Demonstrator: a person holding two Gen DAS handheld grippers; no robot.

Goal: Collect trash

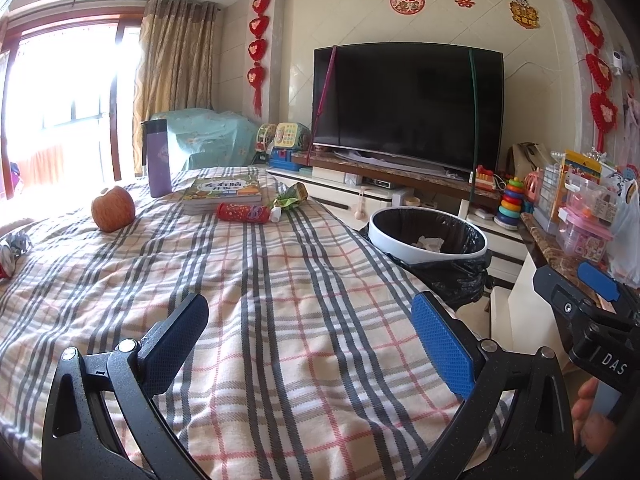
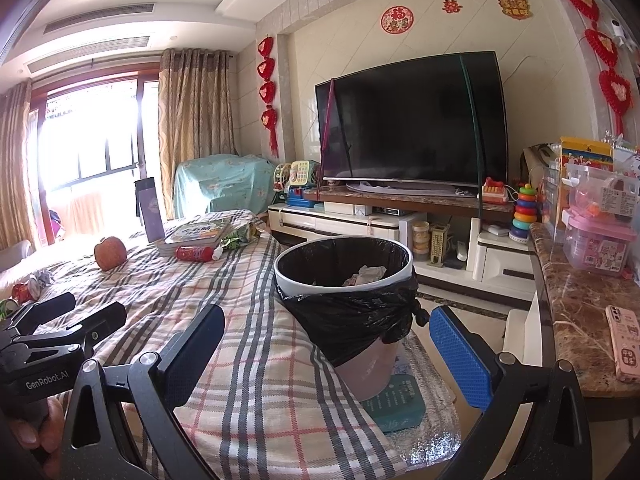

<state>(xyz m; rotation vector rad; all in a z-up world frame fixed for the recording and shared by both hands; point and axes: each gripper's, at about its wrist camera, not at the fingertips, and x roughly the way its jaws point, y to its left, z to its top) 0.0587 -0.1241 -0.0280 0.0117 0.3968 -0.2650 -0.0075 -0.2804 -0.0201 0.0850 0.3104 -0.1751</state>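
Observation:
A bin point(image 1: 427, 236) point(image 2: 344, 280) with a white rim and black liner stands at the right edge of the plaid-covered table point(image 1: 256, 288) point(image 2: 224, 308); crumpled paper lies inside. At the table's far end lie a red tube point(image 1: 242, 213) point(image 2: 195, 253), a green wrapper point(image 1: 291, 197) point(image 2: 239, 235) and a small white bottle point(image 1: 276, 213). Crumpled foil and a red can point(image 2: 24, 290) lie at the left edge. My left gripper point(image 1: 310, 336) hangs open over the near cloth, holding nothing. My right gripper point(image 2: 326, 346) is open and empty before the bin.
An apple point(image 1: 113, 208), a purple flask point(image 1: 159, 158) and stacked books point(image 1: 224, 192) sit at the table's far end. A TV point(image 1: 408, 104) and its cabinet fill the back wall. A marble counter point(image 2: 580, 312) with toy boxes and a pink phone point(image 2: 625, 342) runs along the right.

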